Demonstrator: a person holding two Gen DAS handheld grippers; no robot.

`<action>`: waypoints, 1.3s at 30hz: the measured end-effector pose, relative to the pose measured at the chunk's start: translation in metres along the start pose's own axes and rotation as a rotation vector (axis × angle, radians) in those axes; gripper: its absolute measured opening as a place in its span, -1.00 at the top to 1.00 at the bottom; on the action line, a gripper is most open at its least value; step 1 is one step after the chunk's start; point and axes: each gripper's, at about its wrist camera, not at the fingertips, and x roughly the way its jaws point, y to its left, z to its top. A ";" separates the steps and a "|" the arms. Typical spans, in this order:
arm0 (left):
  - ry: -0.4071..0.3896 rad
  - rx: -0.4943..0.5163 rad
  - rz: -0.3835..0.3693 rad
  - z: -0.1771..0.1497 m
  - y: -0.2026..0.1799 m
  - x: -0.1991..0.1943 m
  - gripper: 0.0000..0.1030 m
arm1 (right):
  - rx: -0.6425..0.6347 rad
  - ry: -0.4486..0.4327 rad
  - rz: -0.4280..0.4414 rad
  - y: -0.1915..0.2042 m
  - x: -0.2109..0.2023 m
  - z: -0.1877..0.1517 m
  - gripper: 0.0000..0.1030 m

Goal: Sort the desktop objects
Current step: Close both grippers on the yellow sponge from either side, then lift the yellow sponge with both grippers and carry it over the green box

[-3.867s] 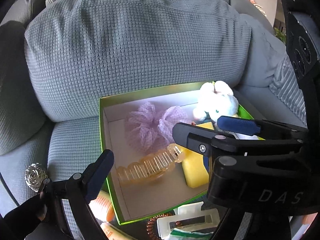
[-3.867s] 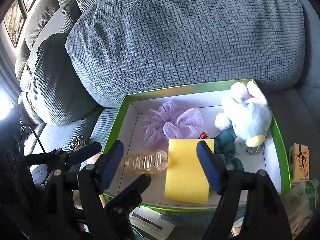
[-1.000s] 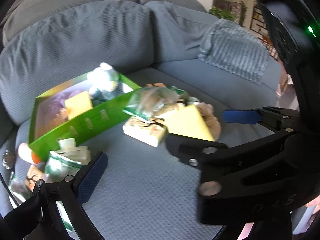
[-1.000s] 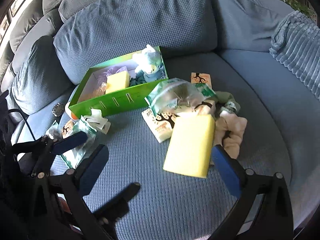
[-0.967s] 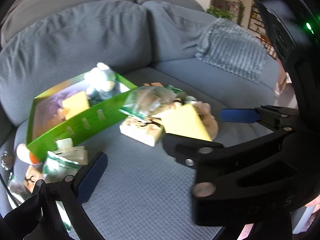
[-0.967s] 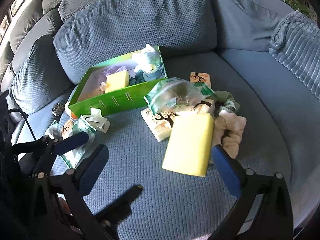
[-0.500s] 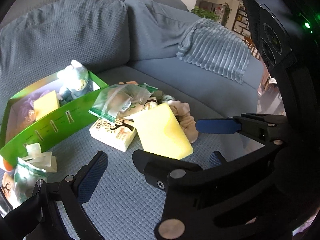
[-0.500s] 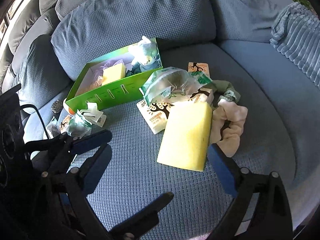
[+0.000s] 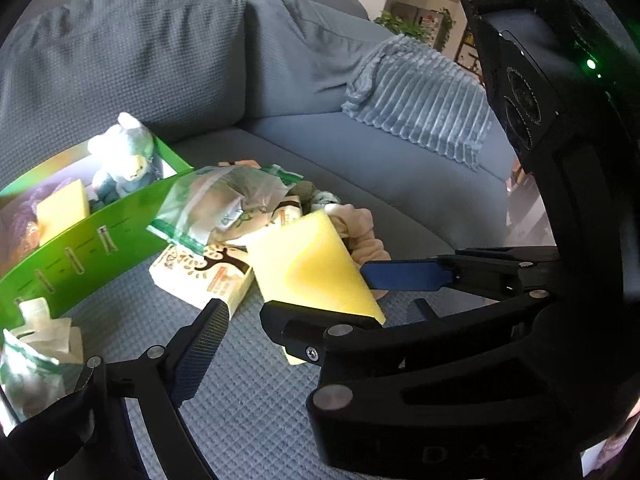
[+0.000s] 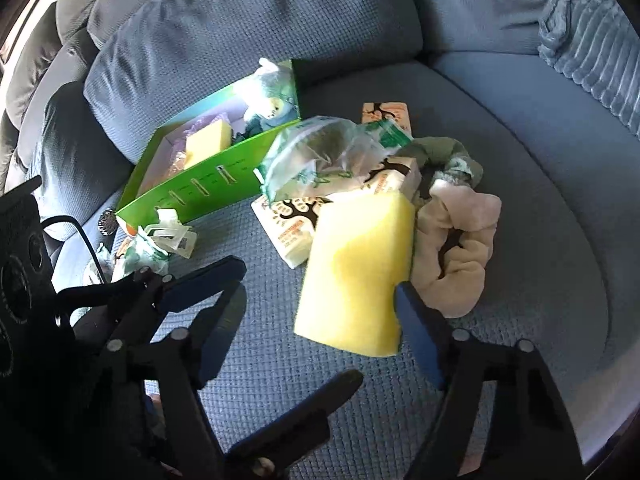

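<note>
A: Where is the sponge (image 10: 362, 268)?

B: Flat on the sofa seat (image 10: 540, 184), its far corner leaning onto the tissue pack (image 10: 292, 220). The beige scrunchie (image 10: 460, 248) touches its right side.

A: And the right tongs (image 10: 316, 328)?

B: Released, spread wide. One blue pad sits just at the sponge's near right corner, the other is off to the left, apart from it. The sponge lies between them, not gripped. In the left wrist view the right tongs (image 9: 352, 284) cross in front of the sponge (image 9: 316, 268) and hide its near edge.

A: The left tongs (image 10: 200, 284)?

B: Released too, holding nothing, hovering over bare seat to the left of the sponge. In their own camera only one pad (image 9: 204, 344) is plain; the other side is covered by the right tool.

A: What else is in the pile?

B: A clear plastic bag (image 10: 320, 152) with green print lies on the tissue pack, a green scrunchie (image 10: 448, 160) is behind the beige one, and a small carton (image 10: 386, 114) sits farther back.

A: And the box (image 10: 208, 188)?

B: Green, standing against the back cushion (image 10: 248, 28), left of the pile. Inside are a second sponge (image 10: 208, 142), a plush toy (image 10: 268, 96) at the far right corner and something lilac I cannot make out. A white hair clip (image 10: 172, 232) and a crumpled packet (image 10: 140, 256) lie in front of its near left corner.
</note>
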 end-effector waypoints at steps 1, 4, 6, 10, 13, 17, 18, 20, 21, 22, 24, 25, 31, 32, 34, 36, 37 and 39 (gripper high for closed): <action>0.001 0.001 -0.004 0.000 0.000 0.001 -0.76 | -0.004 0.000 -0.001 0.000 0.001 0.000 -0.38; 0.000 -0.001 -0.019 0.002 0.003 0.004 -0.75 | -0.003 0.004 -0.005 -0.001 0.003 0.003 -0.32; 0.000 0.000 -0.027 0.002 0.004 0.006 -0.74 | 0.000 0.010 -0.010 -0.002 0.005 0.004 -0.24; 0.009 0.008 -0.044 0.002 0.004 0.011 -0.57 | 0.000 0.022 -0.021 -0.004 0.010 0.005 0.02; 0.017 0.005 -0.060 0.002 0.004 0.016 -0.47 | 0.008 0.030 -0.027 -0.008 0.011 0.006 0.18; 0.037 -0.004 -0.087 0.003 0.006 0.022 -0.24 | -0.018 0.024 -0.058 -0.006 0.011 0.005 0.31; 0.035 -0.004 -0.089 0.003 0.007 0.022 -0.24 | -0.024 0.020 -0.066 -0.006 0.011 0.006 0.37; 0.030 -0.002 -0.095 0.001 0.007 0.023 -0.15 | -0.012 0.025 -0.063 -0.009 0.012 0.006 0.45; 0.030 -0.002 -0.100 0.001 0.007 0.023 -0.14 | -0.008 0.027 -0.059 -0.011 0.013 0.007 0.49; 0.029 -0.002 -0.099 0.000 0.007 0.024 -0.14 | -0.012 0.030 -0.058 -0.011 0.014 0.007 0.50; 0.030 -0.001 -0.104 0.000 0.008 0.024 -0.11 | -0.019 0.028 -0.067 -0.010 0.015 0.005 0.51; 0.032 0.001 -0.103 -0.001 0.007 0.024 -0.10 | -0.024 0.023 -0.069 -0.009 0.015 0.005 0.55; 0.036 0.022 -0.072 0.002 0.005 0.019 -0.01 | -0.062 -0.005 -0.055 0.001 0.006 0.007 0.82; 0.036 0.022 -0.069 0.002 0.006 0.019 -0.01 | -0.064 -0.006 -0.056 0.002 0.006 0.007 0.82; 0.040 0.017 -0.062 0.001 0.008 0.019 -0.01 | -0.049 0.000 -0.048 0.001 0.007 0.007 0.82; 0.043 0.008 -0.049 0.001 0.009 0.019 -0.01 | -0.037 0.006 -0.058 0.000 0.010 0.007 0.75; 0.043 0.005 -0.038 0.001 0.009 0.019 -0.01 | -0.015 0.012 -0.063 -0.002 0.012 0.008 0.72; 0.050 -0.004 -0.025 0.001 0.011 0.021 -0.01 | 0.008 0.028 -0.049 -0.005 0.014 0.009 0.56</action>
